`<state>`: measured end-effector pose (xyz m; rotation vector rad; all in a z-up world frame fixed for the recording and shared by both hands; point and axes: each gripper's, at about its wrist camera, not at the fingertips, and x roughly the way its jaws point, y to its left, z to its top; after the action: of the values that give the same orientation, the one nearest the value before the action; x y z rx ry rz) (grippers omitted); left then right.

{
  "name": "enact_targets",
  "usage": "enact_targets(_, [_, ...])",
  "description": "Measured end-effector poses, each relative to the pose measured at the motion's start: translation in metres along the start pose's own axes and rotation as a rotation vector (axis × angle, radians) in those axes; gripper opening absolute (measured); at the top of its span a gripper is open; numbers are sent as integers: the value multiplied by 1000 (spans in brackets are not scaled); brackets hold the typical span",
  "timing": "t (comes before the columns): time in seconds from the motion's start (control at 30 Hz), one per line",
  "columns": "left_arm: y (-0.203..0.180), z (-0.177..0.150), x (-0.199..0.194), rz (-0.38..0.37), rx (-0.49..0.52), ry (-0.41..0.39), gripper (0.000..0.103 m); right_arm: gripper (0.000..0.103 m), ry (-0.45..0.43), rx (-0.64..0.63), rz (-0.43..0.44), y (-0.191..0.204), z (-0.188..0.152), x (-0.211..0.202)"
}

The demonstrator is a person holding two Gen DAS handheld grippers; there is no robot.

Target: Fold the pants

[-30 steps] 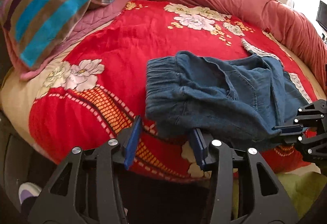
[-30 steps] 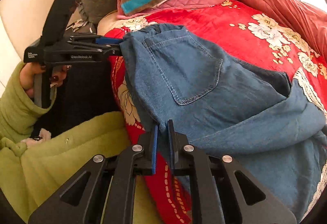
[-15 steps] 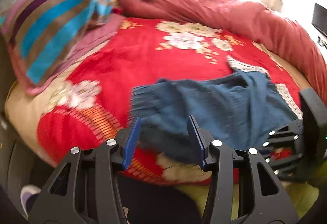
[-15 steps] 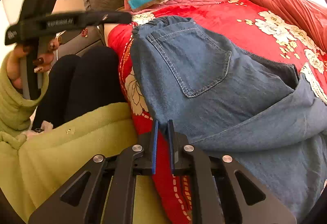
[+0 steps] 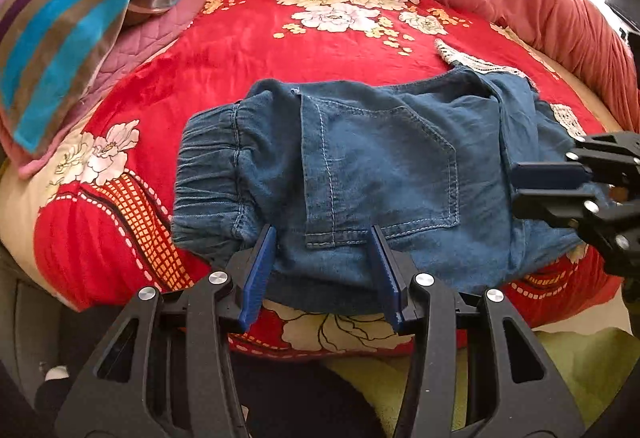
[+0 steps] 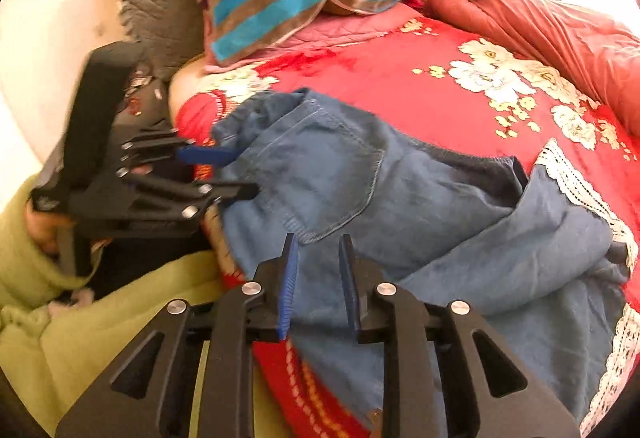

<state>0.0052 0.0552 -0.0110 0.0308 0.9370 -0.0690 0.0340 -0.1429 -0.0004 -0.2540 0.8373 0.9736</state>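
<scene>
pants [image 5: 380,174]: matt denim | bedspread [image 5: 248,50]: plush, seemingly velvety cloth

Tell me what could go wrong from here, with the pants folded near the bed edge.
1. The pants lie close to the near edge of the red floral blanket; a nudge could drag them off.
2. The right tongs are opening with denim between them, so the fold may spring loose.
3. The left tongs straddle the folded hem; pulling away could snag it.
</scene>
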Motion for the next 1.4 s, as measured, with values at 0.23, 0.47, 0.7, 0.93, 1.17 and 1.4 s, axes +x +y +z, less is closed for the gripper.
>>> enact_targets(0.23, [0,-1,1,-20,1,-9,39,32,134,69,-13,-7,-11,39])
enact_targets(0.47, [0,-3,3,-21,7,-17,39,33,130,95,-2,-5,-8,33])
enact_targets(0.7, [-2,-1,-7,-9,-7,-30,40,33,50,171,-17,-26,-6,-6])
enact_targets(0.93, [-6,1,-25,6,-8,-56,48,62,-31,233,-88,-50,-12,-38])
enact_targets(1.17, [-15,6,-45,4,-8,-98,58,63,-84,258,-133,-65,-15,-57])
enact_targets(1.4, [-39,12,-48,-49,17,-87,61,72,-114,305,-204,-98,0,-71])
